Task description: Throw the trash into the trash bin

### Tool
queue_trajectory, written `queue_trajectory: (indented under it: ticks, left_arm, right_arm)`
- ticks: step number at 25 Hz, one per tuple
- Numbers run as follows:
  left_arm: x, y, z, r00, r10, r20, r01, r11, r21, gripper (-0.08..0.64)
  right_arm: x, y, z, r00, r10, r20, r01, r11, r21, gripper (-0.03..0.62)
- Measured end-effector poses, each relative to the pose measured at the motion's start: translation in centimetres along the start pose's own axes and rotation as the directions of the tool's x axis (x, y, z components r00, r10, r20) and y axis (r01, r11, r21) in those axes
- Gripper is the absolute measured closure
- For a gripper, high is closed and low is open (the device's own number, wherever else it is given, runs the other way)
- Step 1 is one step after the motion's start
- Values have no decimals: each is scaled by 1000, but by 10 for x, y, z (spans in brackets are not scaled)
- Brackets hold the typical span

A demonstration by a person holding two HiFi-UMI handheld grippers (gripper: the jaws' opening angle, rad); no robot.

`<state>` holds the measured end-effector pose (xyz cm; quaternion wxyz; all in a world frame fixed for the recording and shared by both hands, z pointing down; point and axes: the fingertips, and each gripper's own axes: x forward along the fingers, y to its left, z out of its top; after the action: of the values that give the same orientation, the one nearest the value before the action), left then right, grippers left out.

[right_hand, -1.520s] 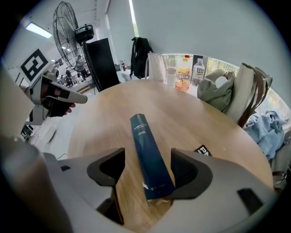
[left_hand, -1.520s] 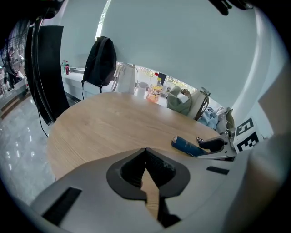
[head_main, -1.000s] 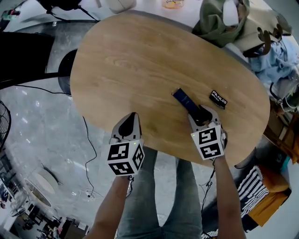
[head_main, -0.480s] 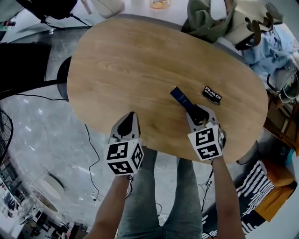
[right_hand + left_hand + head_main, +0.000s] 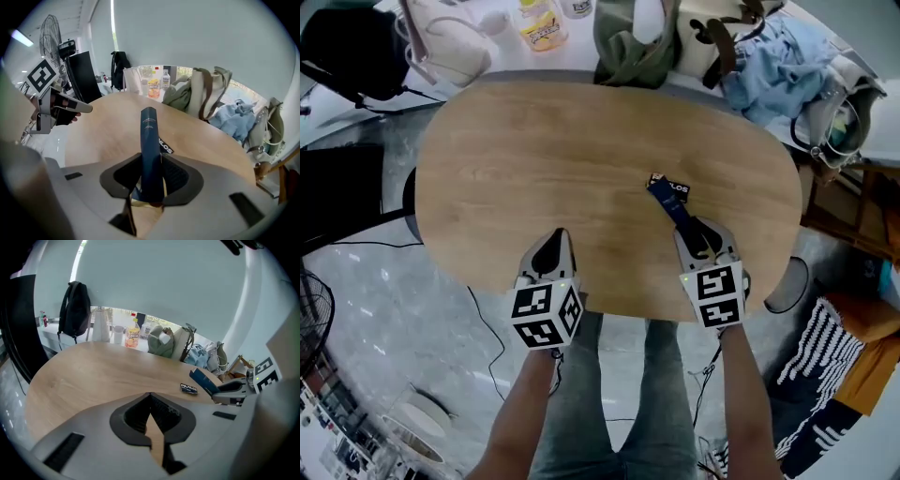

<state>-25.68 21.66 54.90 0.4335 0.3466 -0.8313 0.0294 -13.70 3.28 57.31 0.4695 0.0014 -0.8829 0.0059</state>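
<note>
My right gripper (image 5: 701, 240) is shut on one end of a long dark blue packet (image 5: 679, 210), which sticks out ahead of the jaws, lifted off the wooden table (image 5: 544, 159). In the right gripper view the packet (image 5: 149, 150) stands upright between the pads. A small black packet with white print (image 5: 677, 187) lies flat on the table just beyond it, also seen in the left gripper view (image 5: 189, 388). My left gripper (image 5: 551, 251) hovers at the table's near edge, shut with nothing in it (image 5: 150, 398). No trash bin is clearly visible.
Bags, clothes (image 5: 769, 56) and bottles (image 5: 542, 26) crowd the surface beyond the table's far edge. A fan (image 5: 50, 33) and a black panel (image 5: 83, 75) stand to the left. A dark round object (image 5: 787, 284) sits on the floor by the table's right edge.
The right gripper has lifted the blue packet off the table, so its tip now overlaps the black packet. Both grippers have moved, and the head view now looks farther across the table.
</note>
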Motion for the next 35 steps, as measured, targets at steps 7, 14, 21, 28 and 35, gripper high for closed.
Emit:
queue_trajectory:
  ticks: [7, 14, 21, 28, 35]
  left_arm:
    - [22, -79, 17, 994, -108, -20, 110, 981, 159, 546]
    - [42, -167, 8, 981, -183, -58, 192, 952, 239, 547]
    - [54, -264, -27, 950, -277, -143, 310, 890, 334, 546]
    - [64, -348, -65, 918, -328, -222, 394, 817, 420, 546]
    - [69, -422, -105, 889, -355, -289, 455, 758, 468, 546]
  right_arm:
    - [-55, -63, -40, 993, -119, 9, 117, 985, 124, 459]
    - [-107, -119, -106, 973, -229, -6, 222, 937, 269, 459]
    - [-157, -168, -185, 940, -339, -46, 328, 857, 397, 460]
    - [-202, -198, -271, 907, -407, -109, 399, 744, 537, 460]
    - [-239, -225, -354, 870, -459, -180, 453, 602, 657, 459]
